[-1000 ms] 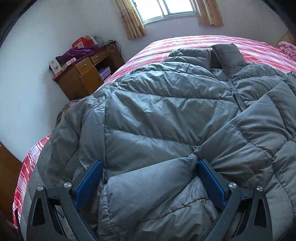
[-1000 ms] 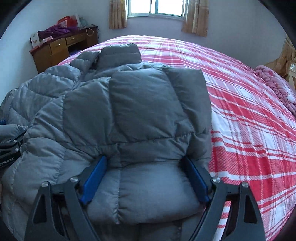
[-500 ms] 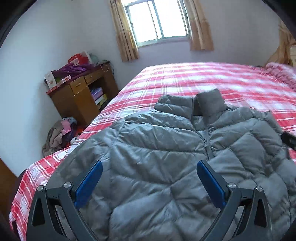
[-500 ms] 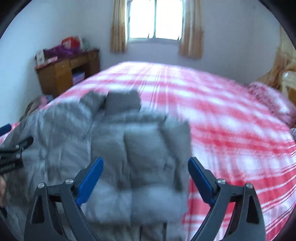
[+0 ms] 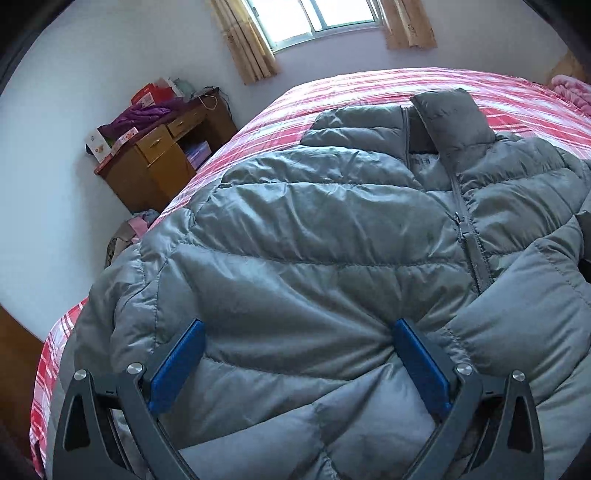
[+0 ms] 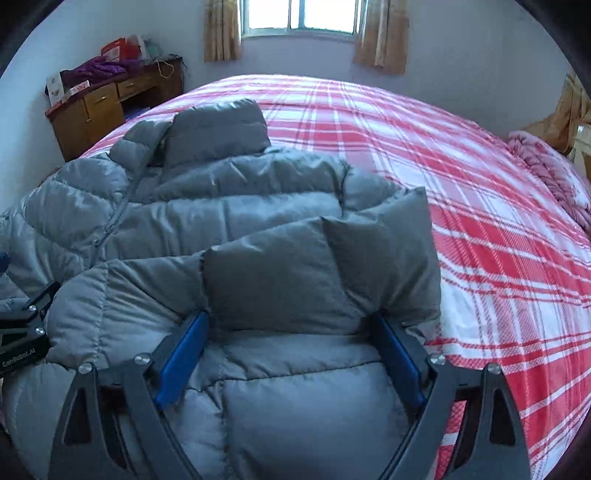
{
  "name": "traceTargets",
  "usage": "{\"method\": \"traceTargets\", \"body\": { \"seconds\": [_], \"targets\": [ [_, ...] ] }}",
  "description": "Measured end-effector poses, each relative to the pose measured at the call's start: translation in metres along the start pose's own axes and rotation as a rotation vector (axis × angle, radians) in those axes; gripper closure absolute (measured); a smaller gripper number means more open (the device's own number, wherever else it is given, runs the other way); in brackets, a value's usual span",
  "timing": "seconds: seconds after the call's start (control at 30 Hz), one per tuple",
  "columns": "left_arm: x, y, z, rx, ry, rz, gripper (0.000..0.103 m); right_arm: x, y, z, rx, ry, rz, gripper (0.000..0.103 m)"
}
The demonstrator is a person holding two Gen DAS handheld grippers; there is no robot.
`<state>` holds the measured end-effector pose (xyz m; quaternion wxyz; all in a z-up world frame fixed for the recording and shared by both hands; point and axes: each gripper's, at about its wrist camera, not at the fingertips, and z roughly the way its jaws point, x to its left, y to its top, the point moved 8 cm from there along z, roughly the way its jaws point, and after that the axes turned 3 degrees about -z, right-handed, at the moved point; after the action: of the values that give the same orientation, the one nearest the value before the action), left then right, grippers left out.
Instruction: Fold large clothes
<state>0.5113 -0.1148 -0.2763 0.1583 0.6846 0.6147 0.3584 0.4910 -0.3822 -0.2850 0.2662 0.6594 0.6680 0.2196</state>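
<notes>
Grey jacket point(image 5: 325, 236) spread collar-to-12-o'clock on the bed point(image 6: 461, 177); left gripper point(image 5: 299, 363) and right gripper point(image 6: 291, 350), jaws wide open, straddle its near hem, apparently ready to grip and fold it away.

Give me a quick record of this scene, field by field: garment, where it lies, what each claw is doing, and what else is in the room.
garment: grey puffer jacket, front up, zipper partly closed, collar toward the window
surface: bed with red plaid sheet
left claw: open, jaws wide, pressed into the jacket's lower part
right claw: open, jaws wide, straddling a folded-over jacket section
furniture: wooden desk by the wall, purple clothing piled on top
far wall: window with tan curtains
right edge: pink blanket
</notes>
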Motion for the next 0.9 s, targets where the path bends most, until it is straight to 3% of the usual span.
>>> {"method": "traceTargets", "body": {
  "seconds": [0.83, 0.9],
  "targets": [
    [-0.011, -0.002, -0.01, -0.02, 0.056, 0.035, 0.001, 0.001, 0.0, 0.006, 0.024, -0.054, -0.017, 0.007],
    [-0.007, 0.001, -0.015, 0.009, 0.024, 0.049, 0.001, 0.001, 0.0, 0.005, 0.023, -0.041, -0.012, 0.005]
  ]
}}
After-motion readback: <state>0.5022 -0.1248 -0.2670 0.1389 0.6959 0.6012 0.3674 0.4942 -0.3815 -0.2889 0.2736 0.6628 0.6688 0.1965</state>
